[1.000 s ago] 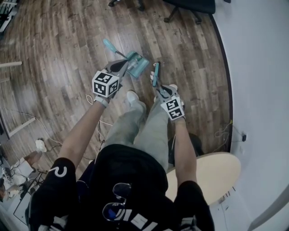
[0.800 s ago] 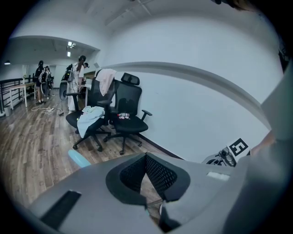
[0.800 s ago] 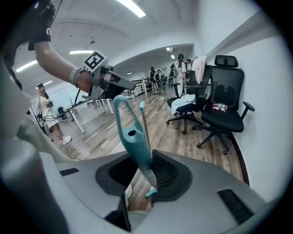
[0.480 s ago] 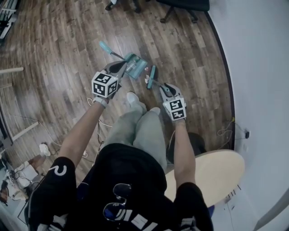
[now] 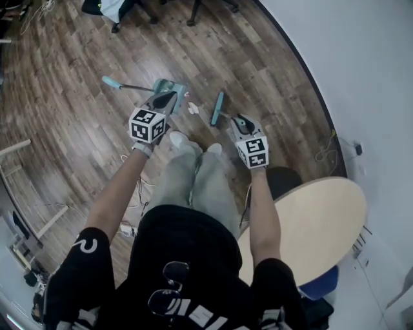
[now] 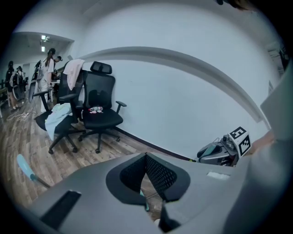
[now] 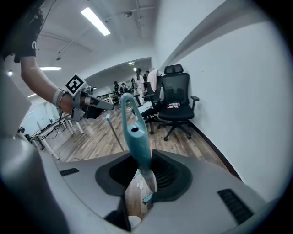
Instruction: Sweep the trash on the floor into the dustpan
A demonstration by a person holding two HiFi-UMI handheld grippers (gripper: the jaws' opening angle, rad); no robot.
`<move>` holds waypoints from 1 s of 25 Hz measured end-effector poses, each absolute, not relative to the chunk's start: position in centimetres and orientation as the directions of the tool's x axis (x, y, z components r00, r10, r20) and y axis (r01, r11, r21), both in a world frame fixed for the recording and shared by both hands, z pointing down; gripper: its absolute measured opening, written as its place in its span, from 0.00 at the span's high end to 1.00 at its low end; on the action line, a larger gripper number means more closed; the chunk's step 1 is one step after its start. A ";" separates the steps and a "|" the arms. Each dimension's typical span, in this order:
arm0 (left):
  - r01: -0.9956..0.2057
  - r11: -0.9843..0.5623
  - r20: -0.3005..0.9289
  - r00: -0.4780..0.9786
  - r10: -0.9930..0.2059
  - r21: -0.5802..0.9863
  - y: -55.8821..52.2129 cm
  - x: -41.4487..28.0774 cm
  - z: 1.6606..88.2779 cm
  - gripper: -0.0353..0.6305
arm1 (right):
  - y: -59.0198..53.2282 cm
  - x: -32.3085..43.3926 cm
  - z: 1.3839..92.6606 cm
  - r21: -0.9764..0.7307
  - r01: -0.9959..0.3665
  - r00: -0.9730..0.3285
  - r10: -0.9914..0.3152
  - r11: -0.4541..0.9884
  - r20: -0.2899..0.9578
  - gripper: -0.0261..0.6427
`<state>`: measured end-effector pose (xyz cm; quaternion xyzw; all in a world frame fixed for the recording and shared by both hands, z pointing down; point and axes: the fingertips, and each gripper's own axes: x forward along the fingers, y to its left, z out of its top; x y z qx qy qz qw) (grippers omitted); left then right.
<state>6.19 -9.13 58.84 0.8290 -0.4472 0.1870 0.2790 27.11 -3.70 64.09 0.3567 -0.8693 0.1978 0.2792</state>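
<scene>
A teal dustpan rests on the wood floor, its long handle pointing left. My left gripper is shut at the pan's near edge; a teal strip shows between its pads. White scraps of trash lie between the pan and the teal broom head. My right gripper is shut on the broom's teal handle, which rises between its jaws. Below them I see the trash and the broom head.
Black office chairs stand at the far side, also seen as chairs by the white wall. A round wooden table is behind my right arm. Cables trail on the floor at left. My shoes are just behind the pan.
Both grippers have carried dustpan and broom further along the floor toward the chairs. The dustpan's handle has swung out to the left. White scraps now show between pan and broom head.
</scene>
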 end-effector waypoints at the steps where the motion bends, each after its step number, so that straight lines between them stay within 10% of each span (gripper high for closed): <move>1: -0.836 -0.461 0.557 0.543 -0.628 0.296 -9.2 7.6 58.6 0.95 | -3.5 28.9 64.0 -0.146 -0.756 -0.570 -0.532 0.638 0.626 0.83; 13: -0.743 -0.607 0.546 0.645 -0.534 0.284 -7.0 18.6 57.1 0.95 | 2.5 42.5 64.9 -0.083 -0.884 -0.394 -0.635 0.461 0.665 0.83; 25: -0.750 -0.592 0.566 0.637 -0.523 0.297 -3.5 14.1 60.4 0.95 | 5.8 41.0 68.1 -0.157 -0.916 -0.381 -0.681 0.368 0.625 0.82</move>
